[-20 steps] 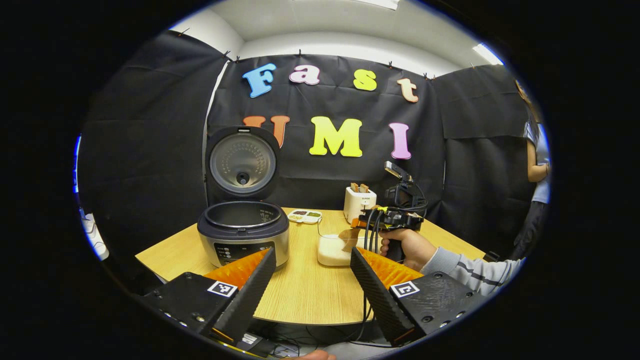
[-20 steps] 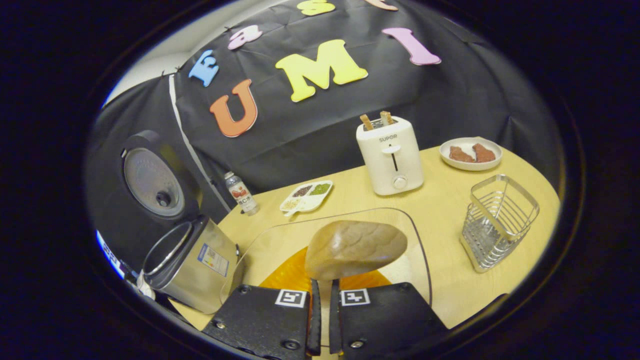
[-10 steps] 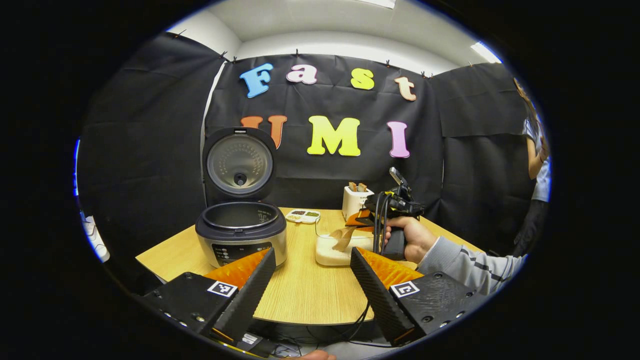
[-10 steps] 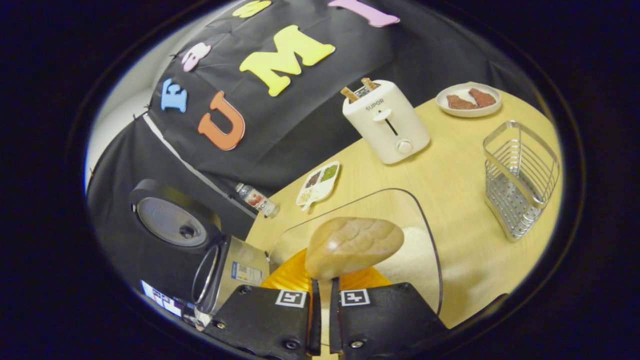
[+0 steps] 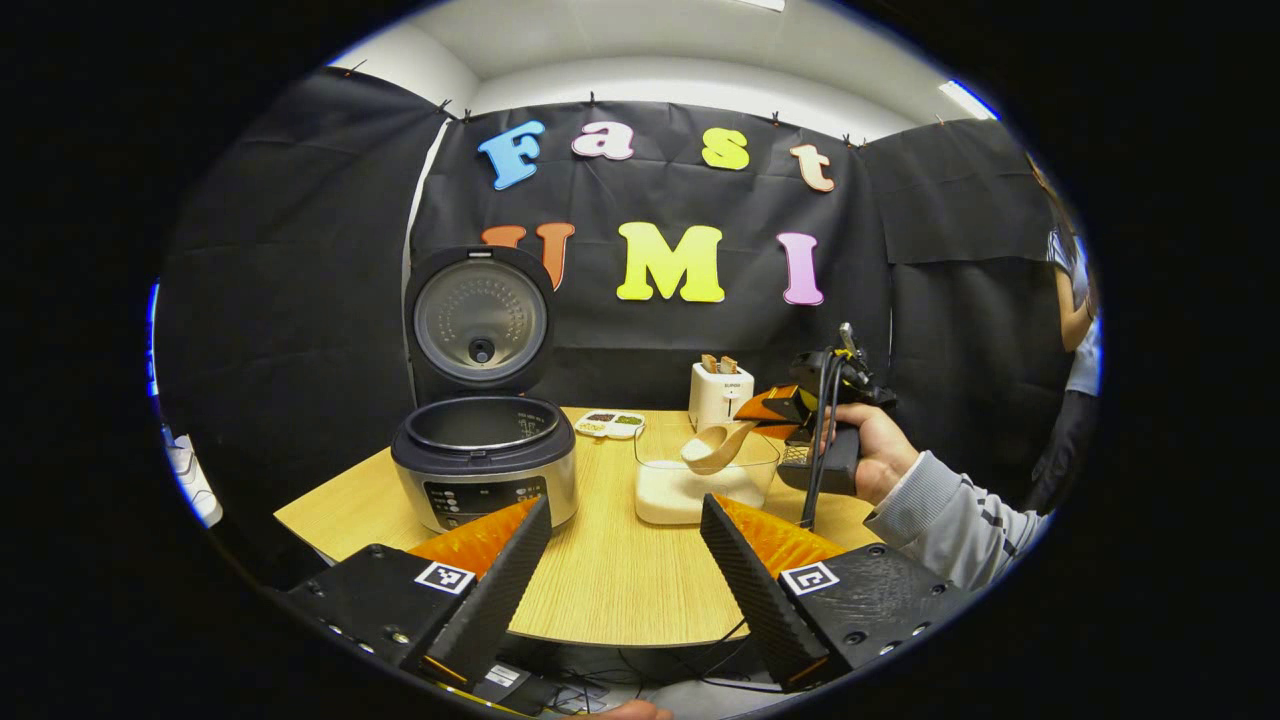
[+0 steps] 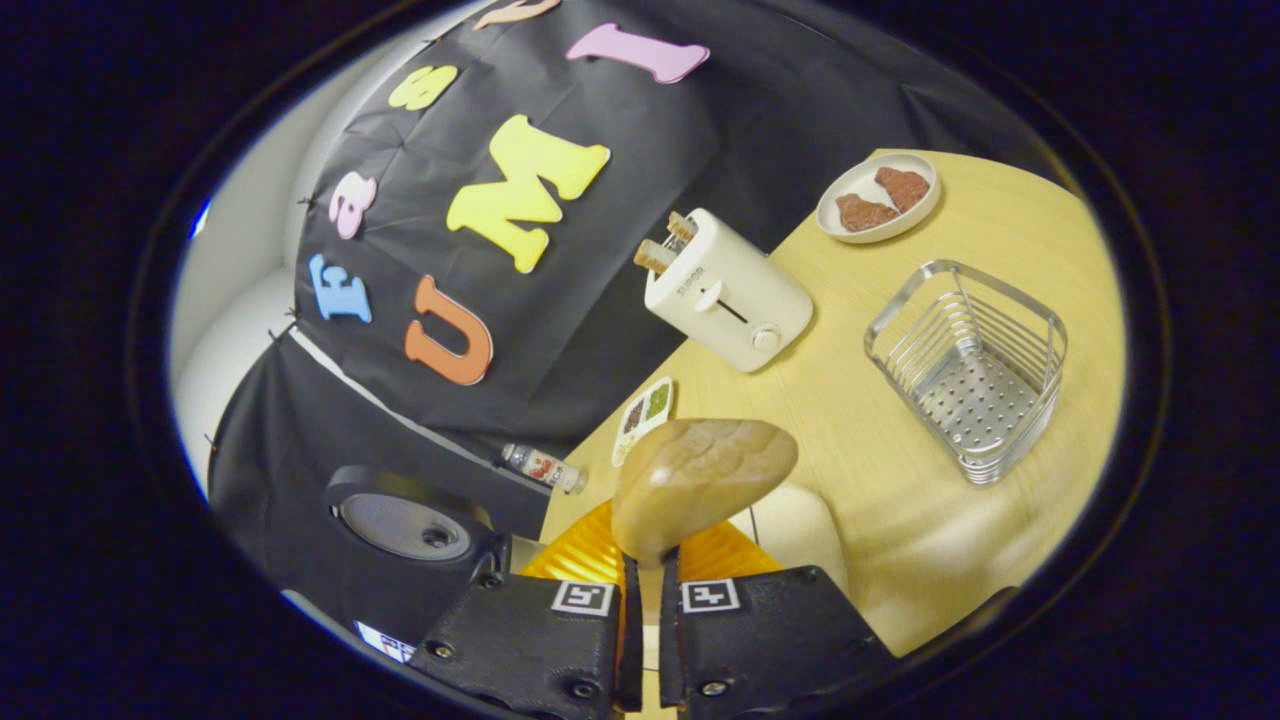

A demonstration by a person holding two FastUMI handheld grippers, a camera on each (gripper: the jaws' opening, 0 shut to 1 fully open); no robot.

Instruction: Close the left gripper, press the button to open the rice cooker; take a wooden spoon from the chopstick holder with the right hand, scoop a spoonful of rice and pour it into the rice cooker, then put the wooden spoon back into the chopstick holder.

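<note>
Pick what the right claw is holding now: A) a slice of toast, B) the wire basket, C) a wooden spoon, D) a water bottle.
C: the right claw is clamped on the handle of the wooden spoon, whose bowl sticks out just ahead of it.

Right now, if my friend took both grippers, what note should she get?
Left gripper: jaws open, holding nothing, hovering at the table's near edge.
Right gripper: jaws shut on the wooden spoon, raised above the clear rice container.
Rice cooker: lid up, pot open. Chopstick holder: empty.
Done: cooker opened, spoon taken.
Left: whether the bowl holds rice can't be told; pour into the cooker, return the spoon.
</note>
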